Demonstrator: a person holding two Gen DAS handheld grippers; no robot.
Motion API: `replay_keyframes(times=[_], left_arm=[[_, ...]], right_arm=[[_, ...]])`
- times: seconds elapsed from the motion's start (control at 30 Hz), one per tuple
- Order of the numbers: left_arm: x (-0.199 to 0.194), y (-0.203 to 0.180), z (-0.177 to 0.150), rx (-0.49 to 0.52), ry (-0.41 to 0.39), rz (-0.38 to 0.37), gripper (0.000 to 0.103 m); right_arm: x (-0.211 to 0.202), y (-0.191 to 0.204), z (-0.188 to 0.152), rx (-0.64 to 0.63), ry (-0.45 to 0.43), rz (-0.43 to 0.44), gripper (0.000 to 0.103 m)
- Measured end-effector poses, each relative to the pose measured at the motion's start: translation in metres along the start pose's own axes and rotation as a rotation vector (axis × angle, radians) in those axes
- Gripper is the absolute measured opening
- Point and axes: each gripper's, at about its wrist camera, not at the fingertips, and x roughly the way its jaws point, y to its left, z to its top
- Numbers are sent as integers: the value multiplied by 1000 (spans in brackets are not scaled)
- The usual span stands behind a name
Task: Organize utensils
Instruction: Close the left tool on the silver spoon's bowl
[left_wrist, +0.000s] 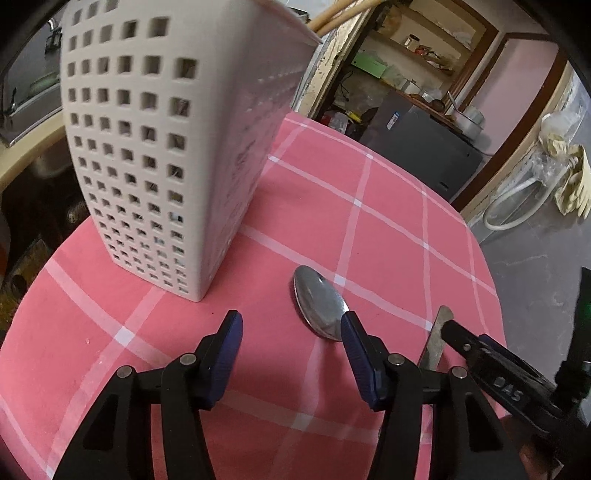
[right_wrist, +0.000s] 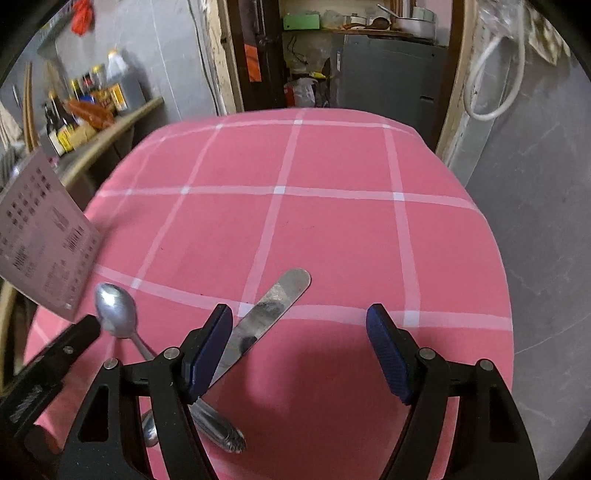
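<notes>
Utensils are laid loose on a counter (left_wrist: 388, 229) covered by a pink checked cloth. In the left wrist view, a spoon (left_wrist: 319, 302) is seen lying bowl-up just beside the base of a tall white perforated holder (left_wrist: 166, 147), which stands upright at the counter's near-left part; long pale sticks are seen rising from its top. The left hand-held gripper (left_wrist: 291, 332) is held low over the cloth with its jaws spread wide and nothing between them, its right pad reaching over the spoon's bowl. A knife (left_wrist: 437, 336) is partly shown to the right, and a finger of the other tool is seen above it. In the right wrist view, the knife (right_wrist: 273, 306) is seen lying diagonally, blade tip pointing away, its handle passing under the left finger of the right hand-held gripper (right_wrist: 299, 314), whose jaws are also spread and hold nothing. The spoon (right_wrist: 116, 312) lies to the left, its handle crossing near the knife's handle, and the holder (right_wrist: 44, 240) is caught at the left edge. The step in hand is judged to be the approach to a first pick, nothing being gripped yet. A shift sideways is called for next, so that one utensil is straddled, followed by closing, lifting and lowering into the holder.
</notes>
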Motion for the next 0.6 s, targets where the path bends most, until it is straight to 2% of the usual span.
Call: replay_keyframes(times=[0.33,0.6], left_arm=[[-1,6,2,-24,-3,-33,53],[7,-2,1,-25,27,-88,44]], right_arm=[[3,19,4,-68,57,-92,72],[-13,7,-4,-94,58,-46,69]])
